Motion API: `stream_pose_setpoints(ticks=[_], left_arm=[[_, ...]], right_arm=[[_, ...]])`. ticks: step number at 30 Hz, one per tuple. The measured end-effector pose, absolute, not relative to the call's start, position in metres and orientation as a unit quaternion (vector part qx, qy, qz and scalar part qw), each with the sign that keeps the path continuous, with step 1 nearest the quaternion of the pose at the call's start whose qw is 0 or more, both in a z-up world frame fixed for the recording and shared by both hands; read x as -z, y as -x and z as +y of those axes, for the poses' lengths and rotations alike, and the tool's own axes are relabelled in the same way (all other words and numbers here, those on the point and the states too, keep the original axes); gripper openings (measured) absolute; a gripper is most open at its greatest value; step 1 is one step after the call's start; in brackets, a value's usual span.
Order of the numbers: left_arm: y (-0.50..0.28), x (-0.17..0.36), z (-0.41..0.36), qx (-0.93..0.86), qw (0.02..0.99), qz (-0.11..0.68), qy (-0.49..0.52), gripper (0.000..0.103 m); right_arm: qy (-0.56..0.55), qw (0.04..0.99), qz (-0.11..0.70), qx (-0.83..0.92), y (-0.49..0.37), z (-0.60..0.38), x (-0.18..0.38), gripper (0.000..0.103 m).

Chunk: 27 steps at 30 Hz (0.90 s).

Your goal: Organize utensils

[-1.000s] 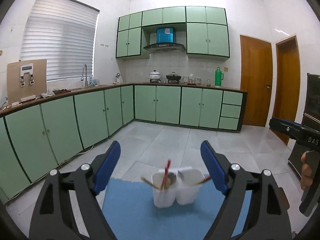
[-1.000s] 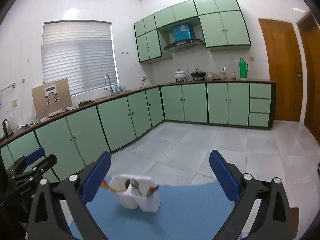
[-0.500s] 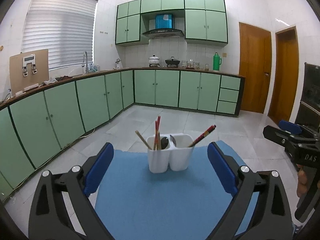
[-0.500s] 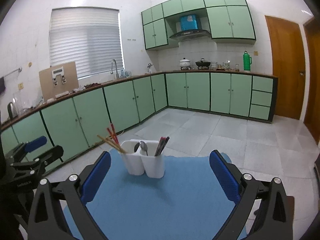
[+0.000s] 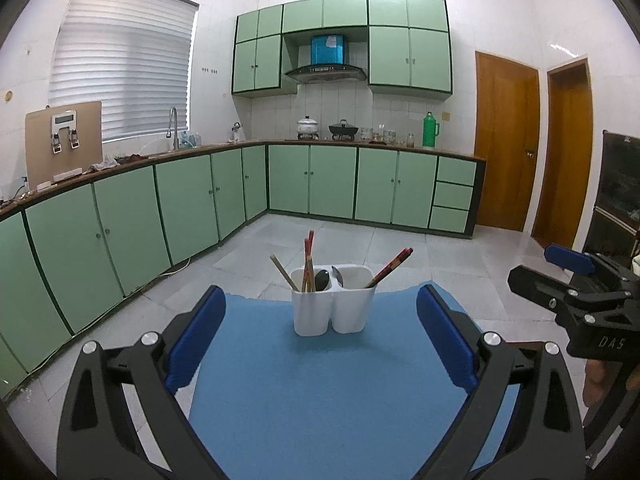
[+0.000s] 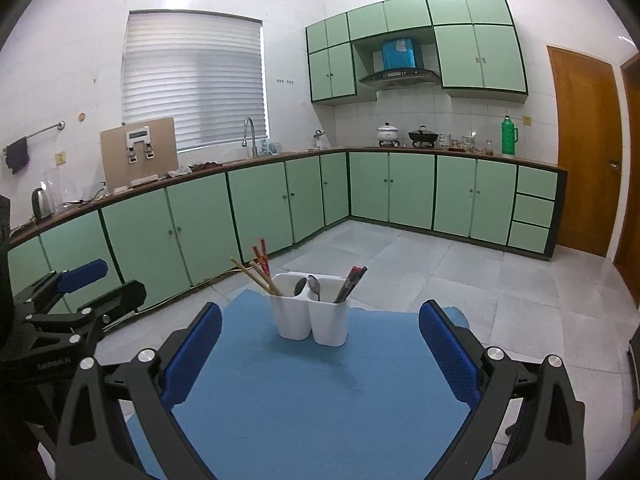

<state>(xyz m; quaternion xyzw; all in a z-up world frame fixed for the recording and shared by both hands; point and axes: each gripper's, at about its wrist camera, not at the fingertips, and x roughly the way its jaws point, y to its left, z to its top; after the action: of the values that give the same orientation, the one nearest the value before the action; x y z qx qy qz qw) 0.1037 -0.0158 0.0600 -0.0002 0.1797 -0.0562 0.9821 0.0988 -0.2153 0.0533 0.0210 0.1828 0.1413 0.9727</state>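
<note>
A white two-compartment utensil holder stands near the far edge of a blue cloth. Its left cup holds red and wooden chopsticks and a dark spoon. Its right cup holds a metal spoon and dark red-tipped chopsticks. My left gripper is open, well short of the holder, with nothing between its blue pads. My right gripper is open too, equally far back and empty. Each gripper shows at the side of the other's view.
Pale tiled floor lies beyond the cloth. Green cabinets under a brown counter run along the left and back walls. Wooden doors and a dark cabinet stand at the right. A hand holds the right gripper.
Both grippers have drawn back from the holder, which now sits higher and smaller in each view, with more blue cloth showing. The left jaws have spread a little wider.
</note>
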Motion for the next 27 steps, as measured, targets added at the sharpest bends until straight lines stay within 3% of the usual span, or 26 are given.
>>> stream_pose_setpoints(ticks=[27], left_arm=[[-0.07,-0.082,-0.017,0.051,0.988,0.147,0.005,0.095]], right_arm=[[-0.016,0.976,0.155,-0.154,-0.069,-0.21,-0.076,0.097]])
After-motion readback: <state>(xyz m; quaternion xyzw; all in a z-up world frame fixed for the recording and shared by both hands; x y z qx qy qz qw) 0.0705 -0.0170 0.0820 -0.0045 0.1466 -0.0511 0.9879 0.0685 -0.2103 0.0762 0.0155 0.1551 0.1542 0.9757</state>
